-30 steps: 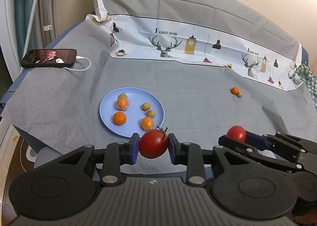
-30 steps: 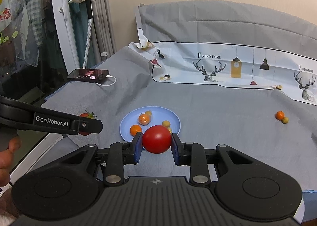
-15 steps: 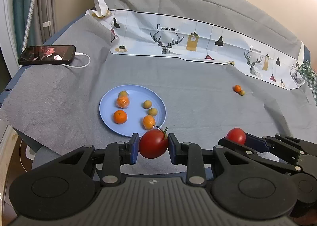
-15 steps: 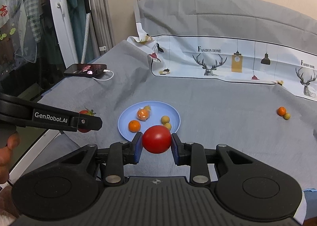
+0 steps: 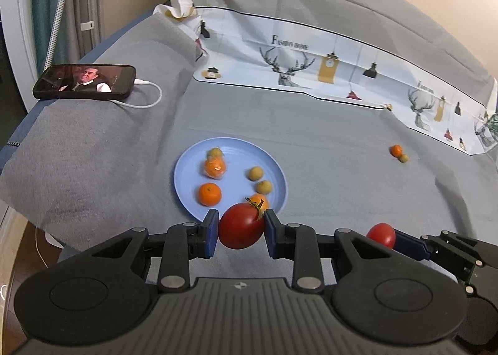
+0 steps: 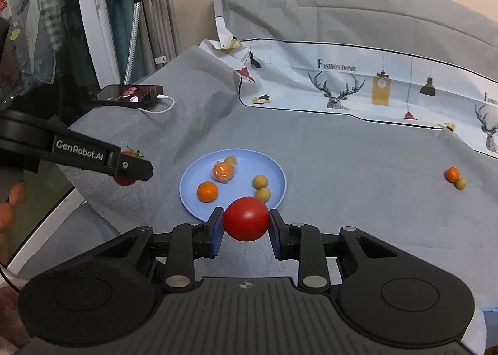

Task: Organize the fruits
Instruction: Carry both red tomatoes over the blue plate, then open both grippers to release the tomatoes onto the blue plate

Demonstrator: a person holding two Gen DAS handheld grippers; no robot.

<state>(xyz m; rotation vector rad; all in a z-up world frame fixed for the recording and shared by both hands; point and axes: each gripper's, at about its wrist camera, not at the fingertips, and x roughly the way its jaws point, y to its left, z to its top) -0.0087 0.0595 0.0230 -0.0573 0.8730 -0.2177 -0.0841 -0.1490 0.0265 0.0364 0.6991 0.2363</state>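
Left gripper (image 5: 240, 232) clamped on stemmed tomato (image 5: 241, 230), held above near rim of plate (image 5: 183, 180). Tomato hides most of one orange (image 5: 259, 199) behind it. Right gripper (image 6: 246, 224) clamped on plain tomato (image 6: 246, 218), also at plate's near rim; plate edge cut off behind it. On plate: wrapped orange (image 5: 214, 166), bare orange (image 5: 209, 194), two small tan fruits (image 5: 255, 173). Fruit behind wrapped orange blurred, can't identify. Loose pair (image 5: 399, 153) far right on cloth (image 5: 326, 143). Phone (image 5: 84, 81) far left, cabled.
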